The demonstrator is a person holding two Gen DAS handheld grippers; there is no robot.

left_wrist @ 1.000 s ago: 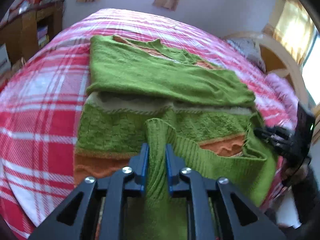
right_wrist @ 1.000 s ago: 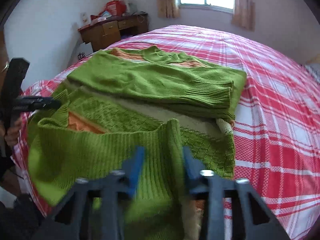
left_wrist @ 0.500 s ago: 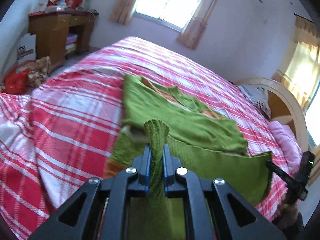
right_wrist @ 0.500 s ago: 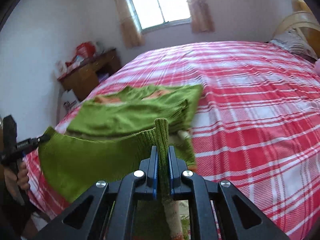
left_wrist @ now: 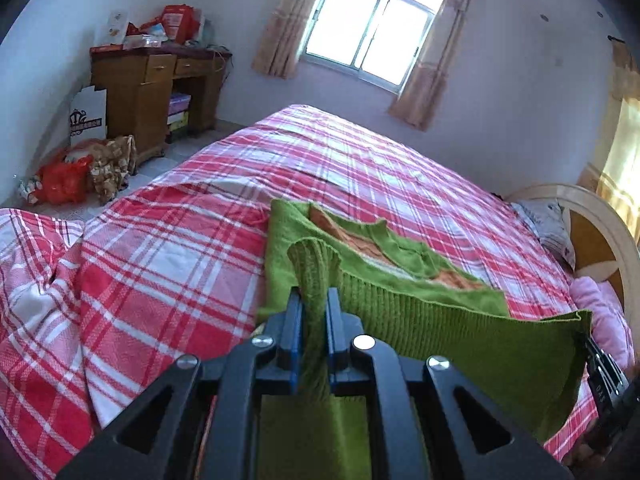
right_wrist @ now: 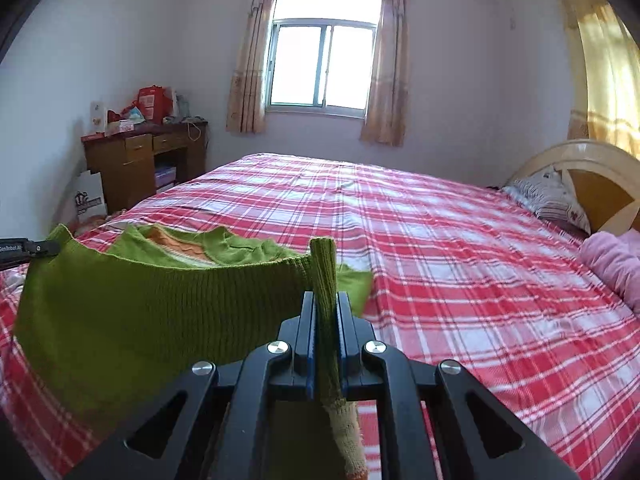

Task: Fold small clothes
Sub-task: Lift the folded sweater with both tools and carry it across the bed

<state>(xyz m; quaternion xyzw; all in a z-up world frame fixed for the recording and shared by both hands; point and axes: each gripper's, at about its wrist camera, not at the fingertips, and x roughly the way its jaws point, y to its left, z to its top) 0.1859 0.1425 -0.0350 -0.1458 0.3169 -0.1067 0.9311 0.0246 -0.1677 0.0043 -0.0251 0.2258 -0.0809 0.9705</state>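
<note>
Bed with the red plaid cover fills both views. Plenty of flat open room on it: upper centre and right in the right wrist view, left and upper centre in the left wrist view. Near edge drops off at the bottom of both frames.

Green sweater lies on the bed's near side, centre of the left wrist view, centre-left of the right one. Collar end points away, toward the window. Its hem band is lifted clear of the cover and stretched between the two claws, long axis running across the frame, sagging slightly mid-span.

Left gripper is pinched tight on one hem corner, right gripper pinched tight on the other. Each is equally near its own corner.

Key relation, my read: the rest of the sweater lies straight ahead of and below both claws, so the fold is carried forward over it, toward the collar. Keep both corners level or the hem lands skewed.
</note>
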